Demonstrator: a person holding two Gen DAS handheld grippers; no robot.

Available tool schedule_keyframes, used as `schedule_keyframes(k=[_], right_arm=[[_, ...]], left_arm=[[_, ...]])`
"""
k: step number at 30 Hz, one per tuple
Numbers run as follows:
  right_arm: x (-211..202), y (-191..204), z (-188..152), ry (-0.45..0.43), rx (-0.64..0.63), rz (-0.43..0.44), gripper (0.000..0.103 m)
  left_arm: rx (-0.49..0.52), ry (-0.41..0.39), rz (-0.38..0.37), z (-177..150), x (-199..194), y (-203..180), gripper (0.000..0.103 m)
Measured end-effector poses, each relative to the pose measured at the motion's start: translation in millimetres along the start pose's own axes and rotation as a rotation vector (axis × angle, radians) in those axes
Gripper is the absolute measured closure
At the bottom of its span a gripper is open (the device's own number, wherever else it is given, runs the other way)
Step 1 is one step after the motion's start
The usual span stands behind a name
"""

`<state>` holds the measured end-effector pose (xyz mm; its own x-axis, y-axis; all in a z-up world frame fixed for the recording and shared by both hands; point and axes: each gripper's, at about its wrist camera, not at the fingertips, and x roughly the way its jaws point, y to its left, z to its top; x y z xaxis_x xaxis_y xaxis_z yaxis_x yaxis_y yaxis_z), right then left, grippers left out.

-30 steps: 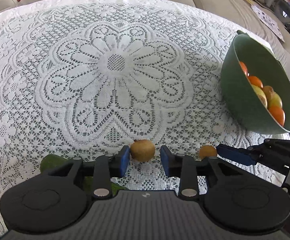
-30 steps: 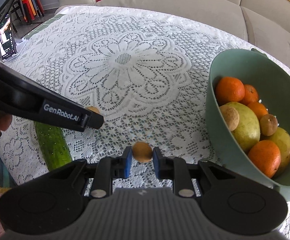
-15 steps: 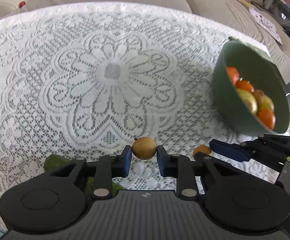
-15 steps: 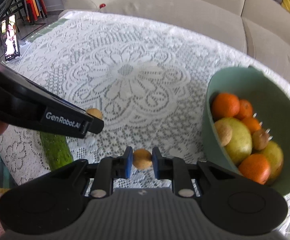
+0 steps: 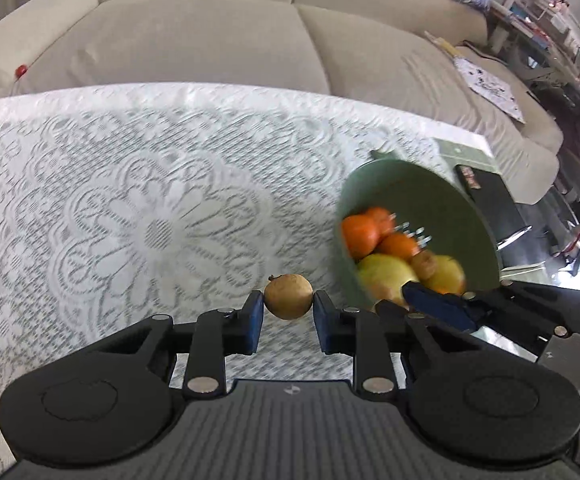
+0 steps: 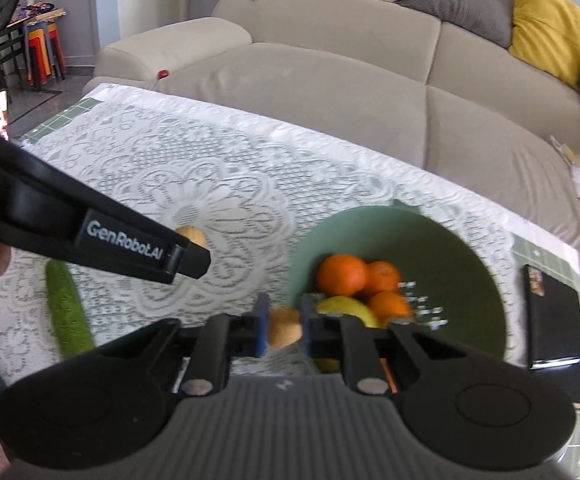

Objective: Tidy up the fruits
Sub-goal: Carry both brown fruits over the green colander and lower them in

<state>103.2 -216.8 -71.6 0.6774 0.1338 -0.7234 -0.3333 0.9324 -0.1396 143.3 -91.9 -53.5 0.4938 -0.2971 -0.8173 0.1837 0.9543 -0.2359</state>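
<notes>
Pinched across its middle between the blue pads of the left gripper (image 5: 289,312): a small round brown fruit (image 5: 289,296), possibly a longan, clear of the lace tablecloth (image 5: 130,208) and a little left of the green bowl (image 5: 422,184). Clamped likewise in the right gripper (image 6: 284,330): a second brown fruit (image 6: 285,332), blurred, at the bowl's near rim. Already piled in the bowl: oranges (image 6: 342,274) and larger yellow-green fruit, perhaps pears (image 5: 384,274). Left lying on the cloth near the left gripper's arm: a cucumber (image 6: 68,312).

Judged light and firm-skinned, with a thin shell likely to dent or split under a hard squeeze; smooth and round enough to squirt out if gripped off-centre. Best held as here, at the widest girth, pads square to each side, pressure modest. Better lowered close over the piled fruit before letting go, to spare bruising and bouncing.
</notes>
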Motion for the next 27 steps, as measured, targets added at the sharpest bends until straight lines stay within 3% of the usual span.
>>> schedule_keyframes(k=[12,20,27], right_arm=[[2.2,-56.7,-3.4,0.025,0.0,-0.081,0.096],[-8.3,-37.3,-33.2,0.093,0.169,0.098,0.091],[-0.6,27.8,-52.6,0.184,0.116,0.27,0.088]], left_arm=[[0.006,0.033,-0.109,24.1,27.1,-44.6,0.074],[0.041,0.066,-0.082,14.8,19.8,-26.7,0.074],[0.041,0.095,-0.029,-6.7,2.5,8.3,0.074]])
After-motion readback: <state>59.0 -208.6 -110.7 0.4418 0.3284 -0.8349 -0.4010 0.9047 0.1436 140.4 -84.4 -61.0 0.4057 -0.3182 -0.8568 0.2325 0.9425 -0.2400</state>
